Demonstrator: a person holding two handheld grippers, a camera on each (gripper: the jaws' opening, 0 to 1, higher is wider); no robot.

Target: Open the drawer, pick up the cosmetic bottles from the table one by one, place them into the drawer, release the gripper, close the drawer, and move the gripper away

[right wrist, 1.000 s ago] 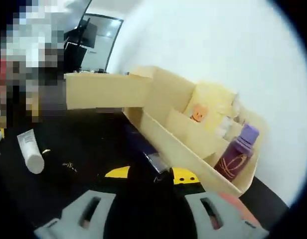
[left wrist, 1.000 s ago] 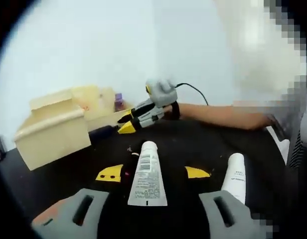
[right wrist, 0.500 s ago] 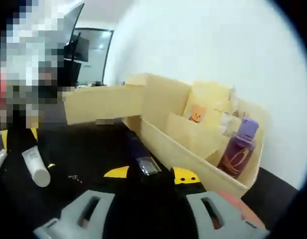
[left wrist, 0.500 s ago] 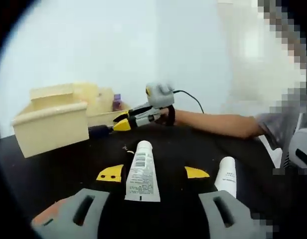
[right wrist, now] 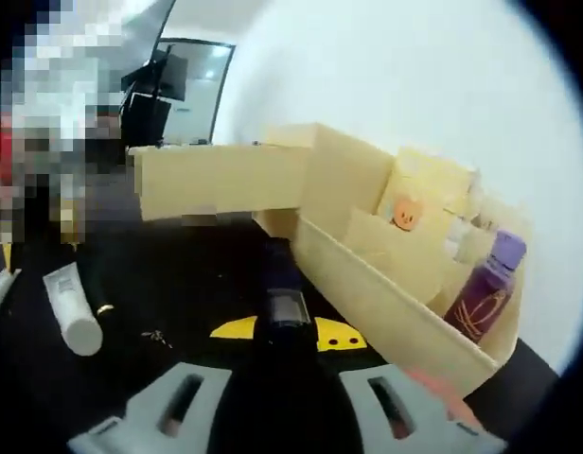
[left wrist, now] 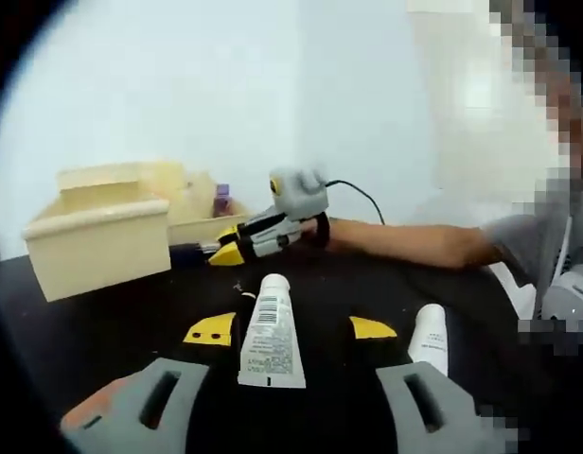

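the right gripper (right wrist: 290,333) now grips the dark bottle (right wrist: 283,295) squarely between its yellow-tipped jaws, closer beside the cream organizer (right wrist: 405,284). the left gripper (left wrist: 290,329) hangs wide open as before over the white tube (left wrist: 271,331) on the black tabletop (left wrist: 112,322).

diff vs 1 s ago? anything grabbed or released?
Nothing newly grabbed or released. The right gripper stays shut on the dark bottle, carrying it beside the organizer toward the open drawer; the bottle has rolled more upright in the right gripper view. The left gripper stays open around the white tube on the table, not closed. The second tube lies unmoved.
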